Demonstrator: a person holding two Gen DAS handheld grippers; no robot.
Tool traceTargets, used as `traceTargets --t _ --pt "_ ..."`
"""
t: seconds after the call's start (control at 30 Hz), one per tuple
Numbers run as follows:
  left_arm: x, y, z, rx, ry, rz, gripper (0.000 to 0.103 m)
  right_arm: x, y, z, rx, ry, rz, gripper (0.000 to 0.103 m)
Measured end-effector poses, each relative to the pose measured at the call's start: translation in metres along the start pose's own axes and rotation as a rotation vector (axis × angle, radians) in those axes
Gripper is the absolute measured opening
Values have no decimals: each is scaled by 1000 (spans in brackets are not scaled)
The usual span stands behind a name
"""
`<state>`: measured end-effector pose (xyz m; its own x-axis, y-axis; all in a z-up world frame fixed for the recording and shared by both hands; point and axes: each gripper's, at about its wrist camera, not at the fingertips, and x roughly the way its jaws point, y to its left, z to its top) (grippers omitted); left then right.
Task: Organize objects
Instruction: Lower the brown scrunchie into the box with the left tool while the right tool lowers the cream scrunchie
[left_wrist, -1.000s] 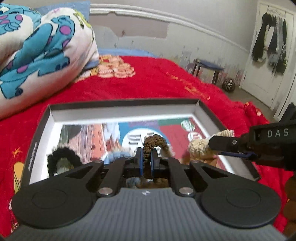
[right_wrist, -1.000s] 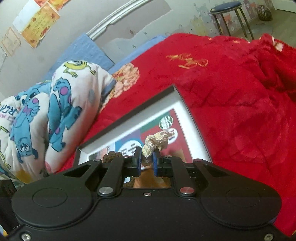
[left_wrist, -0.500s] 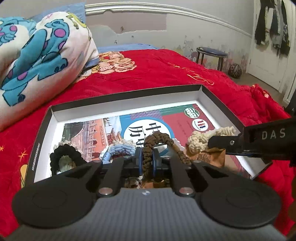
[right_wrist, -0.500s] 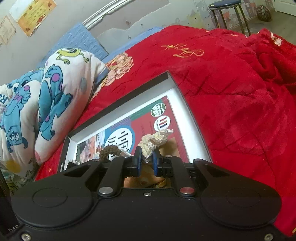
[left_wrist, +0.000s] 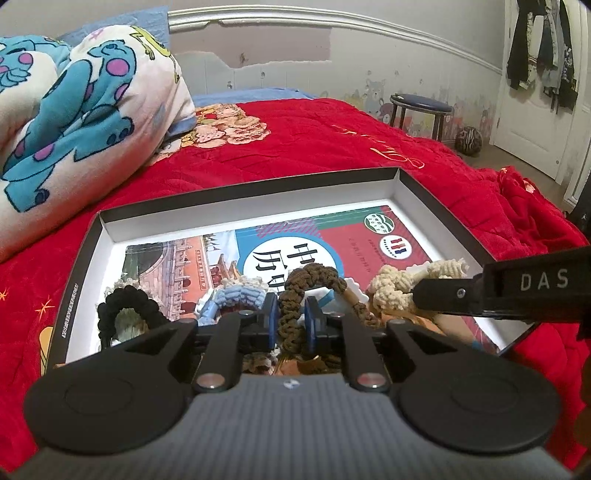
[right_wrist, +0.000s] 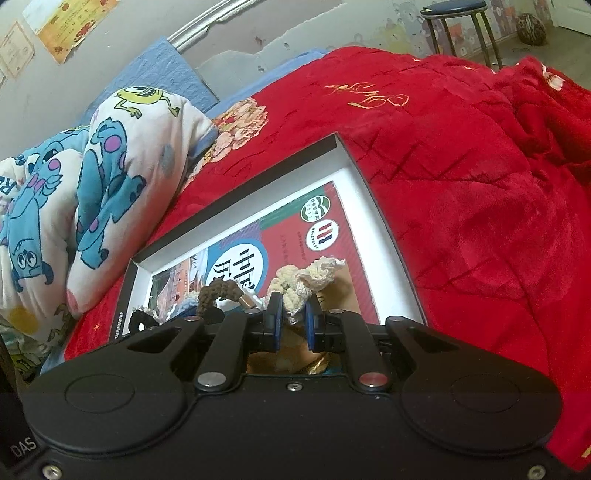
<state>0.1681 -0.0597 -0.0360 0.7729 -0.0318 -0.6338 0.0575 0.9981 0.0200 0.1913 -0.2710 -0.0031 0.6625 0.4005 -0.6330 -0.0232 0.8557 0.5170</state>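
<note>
A shallow black box with white inner walls (left_wrist: 258, 218) lies on the red bedspread, a printed card covering its floor. My left gripper (left_wrist: 290, 317) hangs over the box's near side. Its jaws are opening, and the brown knitted scrunchie (left_wrist: 310, 275) stands loosely between them. A black scrunchie (left_wrist: 125, 306) and a light blue one (left_wrist: 236, 295) lie in the box to its left. My right gripper (right_wrist: 293, 314) is shut on a cream scrunchie (right_wrist: 295, 280), held low over the box's right half; that cream scrunchie (left_wrist: 391, 291) also shows in the left wrist view.
A rolled cartoon-print blanket (left_wrist: 74, 110) lies on the red bedspread (left_wrist: 314, 147) to the left of the box. Beyond the bed stand a blue-topped stool (left_wrist: 421, 107), a dark ball (left_wrist: 468, 138) on the floor and a white door with hanging clothes (left_wrist: 539, 48).
The left jaws have spread apart around the brown scrunchie, which was pinched tight before. The right gripper still grips the cream scrunchie and has hardly moved.
</note>
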Motion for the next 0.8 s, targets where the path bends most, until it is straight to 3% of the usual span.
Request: traceTargets --t 0.3,0.47,0.6,0.67,0.8 --pt "0 1 1 -15 2 -14 37 -1 -2 0 4 -7 4 14" --pt "0 3 1 -28 12 -25 54 0 -3 0 6 -4 2 16" --pt "-2 4 1 -33 9 -25 58 -1 -4 1 11 -4 7 17" --pt "-4 5 2 -39 0 -31 61 -2 -6 2 19 -3 19 20" --pt "-10 7 5 -51 -11 -59 63 -7 -3 0 -6 -5 50 39"
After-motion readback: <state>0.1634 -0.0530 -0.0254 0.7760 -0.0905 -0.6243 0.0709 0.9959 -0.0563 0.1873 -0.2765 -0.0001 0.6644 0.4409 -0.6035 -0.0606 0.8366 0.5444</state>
